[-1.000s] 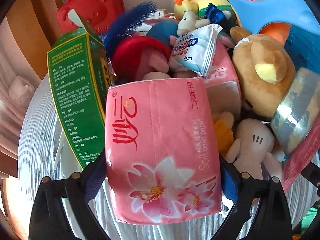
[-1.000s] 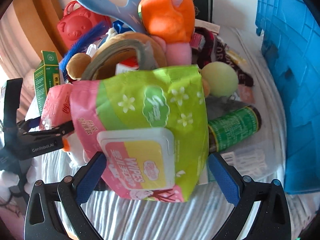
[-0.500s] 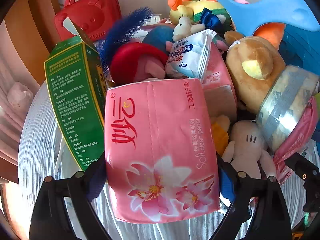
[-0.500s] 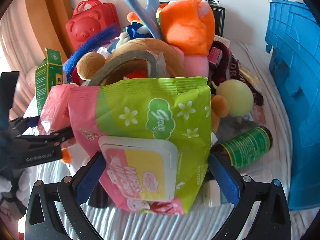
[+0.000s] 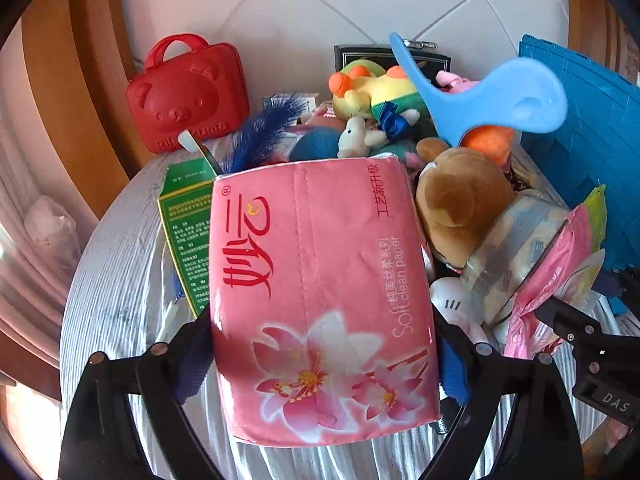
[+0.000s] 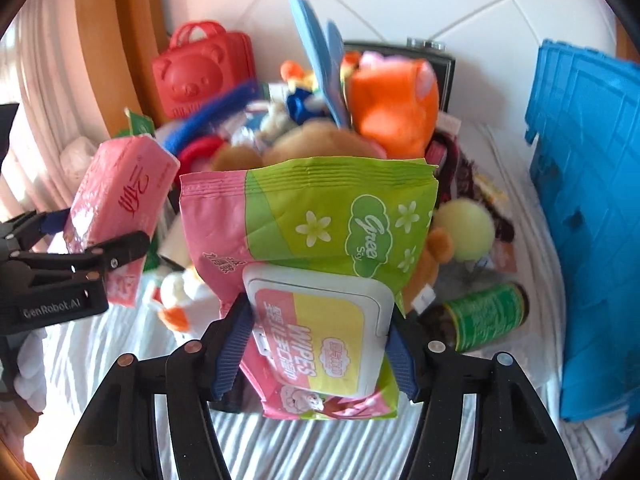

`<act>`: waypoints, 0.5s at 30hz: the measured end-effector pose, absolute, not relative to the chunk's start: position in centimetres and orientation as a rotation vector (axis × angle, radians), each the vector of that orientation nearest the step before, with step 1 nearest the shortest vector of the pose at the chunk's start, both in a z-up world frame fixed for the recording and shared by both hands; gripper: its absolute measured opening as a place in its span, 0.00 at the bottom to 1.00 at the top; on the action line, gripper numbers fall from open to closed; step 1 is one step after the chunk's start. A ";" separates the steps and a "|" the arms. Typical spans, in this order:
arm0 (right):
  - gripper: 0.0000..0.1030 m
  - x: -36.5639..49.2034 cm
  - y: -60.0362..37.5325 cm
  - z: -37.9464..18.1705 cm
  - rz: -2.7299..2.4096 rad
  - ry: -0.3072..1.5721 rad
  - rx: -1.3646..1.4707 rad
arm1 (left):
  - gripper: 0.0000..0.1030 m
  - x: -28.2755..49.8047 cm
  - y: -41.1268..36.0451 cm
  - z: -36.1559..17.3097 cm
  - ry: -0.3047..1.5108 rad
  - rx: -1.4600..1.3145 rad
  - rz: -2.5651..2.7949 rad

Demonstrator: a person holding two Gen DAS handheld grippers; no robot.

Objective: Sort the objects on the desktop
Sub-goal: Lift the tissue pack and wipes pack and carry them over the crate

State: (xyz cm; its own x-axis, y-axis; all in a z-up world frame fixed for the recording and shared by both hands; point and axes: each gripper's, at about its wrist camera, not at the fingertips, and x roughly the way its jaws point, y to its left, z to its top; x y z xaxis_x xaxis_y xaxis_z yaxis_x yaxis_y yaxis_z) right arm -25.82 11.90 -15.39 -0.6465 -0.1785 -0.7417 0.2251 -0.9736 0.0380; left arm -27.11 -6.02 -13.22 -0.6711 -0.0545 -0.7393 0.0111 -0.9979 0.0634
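- Sorting looks barely begun: the pile on the white cloth (image 5: pixel 116 320) is still dense with plush bear (image 5: pixel 460 204), orange toy (image 6: pixel 394 104), red case (image 5: pixel 188 92), green box (image 5: pixel 188 240), green can (image 6: pixel 486 316), ball (image 6: pixel 464 232), blue feather (image 5: pixel 260 132).
- Blue crate (image 6: pixel 592 220) stands at the right edge; its inside is hidden, so I can't tell what is already sorted.
- 2 items in hand, both seemingly clear of the cloth, neither placed yet.
- Left gripper (image 5: pixel 324 360) clamps the tissue pack (image 5: pixel 320 292) across its width, pads on both sides, pack near the green box.
- Right gripper (image 6: pixel 316 344) is closing on the wipes pack (image 6: pixel 312 248); pads meet its lid end on both sides.
- Both point steeply down at the pile, side by side, left gripper visible at the right camera's left edge.
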 end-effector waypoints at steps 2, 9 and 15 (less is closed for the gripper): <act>0.60 -25.4 11.8 -14.1 -2.684 0.086 1.147 | 0.89 -26.6 -6.2 -12.2 -0.082 1.221 -2.856; 0.60 -23.8 11.6 -9.8 -2.754 0.101 1.012 | 0.89 -25.5 -5.9 -8.6 -0.073 1.116 -2.917; 0.60 -22.6 12.4 -5.3 -2.823 0.121 0.876 | 0.89 -24.7 -4.4 -5.6 -0.076 1.021 -2.977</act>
